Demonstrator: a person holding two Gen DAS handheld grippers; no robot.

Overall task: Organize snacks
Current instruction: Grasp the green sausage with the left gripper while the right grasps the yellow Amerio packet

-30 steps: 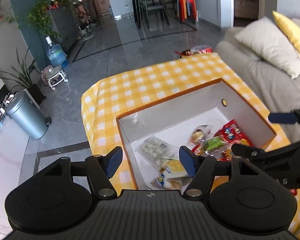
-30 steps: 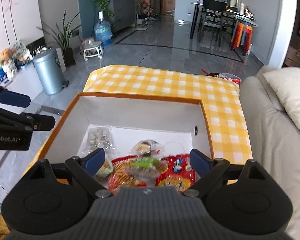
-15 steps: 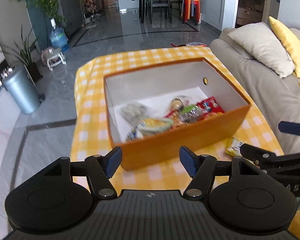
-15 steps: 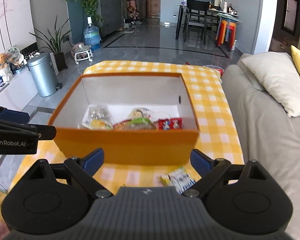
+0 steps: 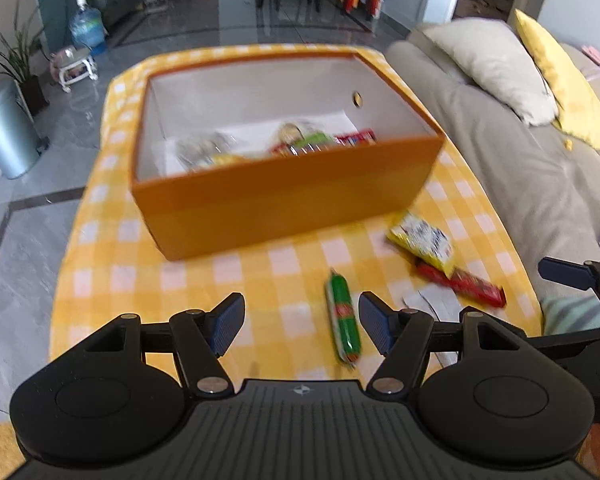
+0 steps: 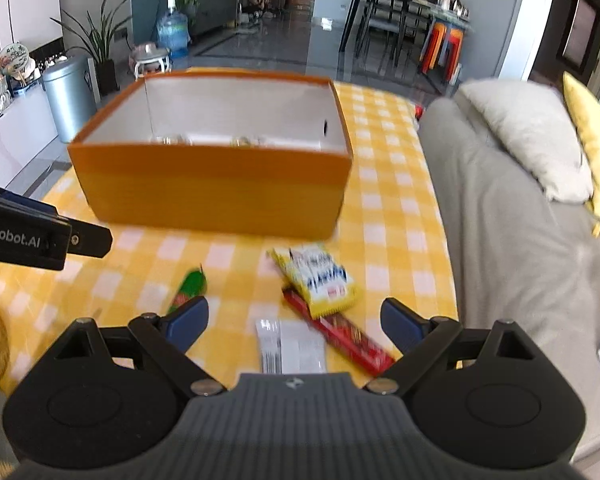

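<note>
Looking down both grippers, we find open yellow-checked tablecloth [image 5: 148, 280] between us and the orange cardboard box [image 5: 284, 200], whose near wall hides most of the snacks inside; motion blur smears the rest. Our left gripper [image 5: 300, 322] stands released, empty, with the green sausage-shaped snack stick [image 5: 342, 316] lying on the cloth beneath its gap. Our right gripper [image 6: 294, 322] is likewise spread and empty, above a white wrapped packet [image 6: 292, 346] cut off by its body, a long red bar [image 6: 348, 340] and a yellow printed pouch [image 6: 320, 276] overlapping it. A grey sofa [image 6: 512, 240] borders the table's right edge.
</note>
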